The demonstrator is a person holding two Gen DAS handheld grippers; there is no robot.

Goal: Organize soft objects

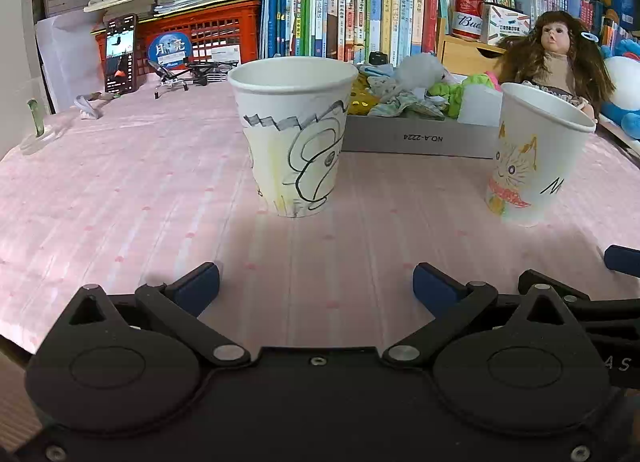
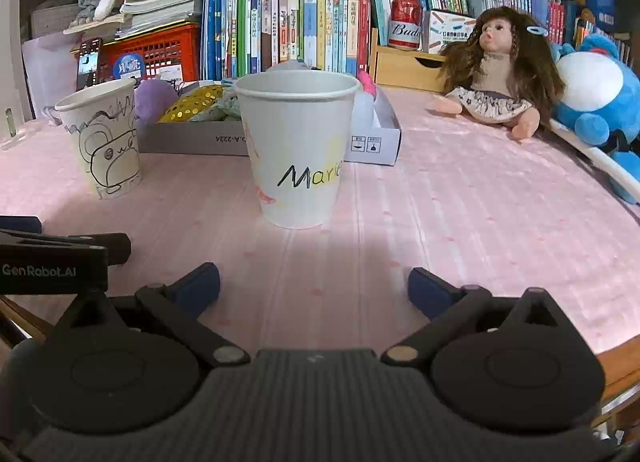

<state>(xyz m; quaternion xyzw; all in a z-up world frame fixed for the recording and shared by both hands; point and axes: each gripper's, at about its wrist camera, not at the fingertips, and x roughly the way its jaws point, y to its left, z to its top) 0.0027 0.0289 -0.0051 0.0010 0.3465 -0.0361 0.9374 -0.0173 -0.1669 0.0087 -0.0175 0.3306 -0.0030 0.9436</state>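
Standing ahead of both grippers' spread, empty jaws: two paper cups.

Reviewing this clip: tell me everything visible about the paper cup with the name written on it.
The Marie cup is a white paper cup with a rolled rim, standing upright and open-topped on the pink tablecloth, in front of the grey box. "Marie" is handwritten in black over a yellow band; the left wrist view shows a yellow cartoon cat drawn on another side. Its inside is not visible. Nothing grips it; the right gripper is open, short of it.
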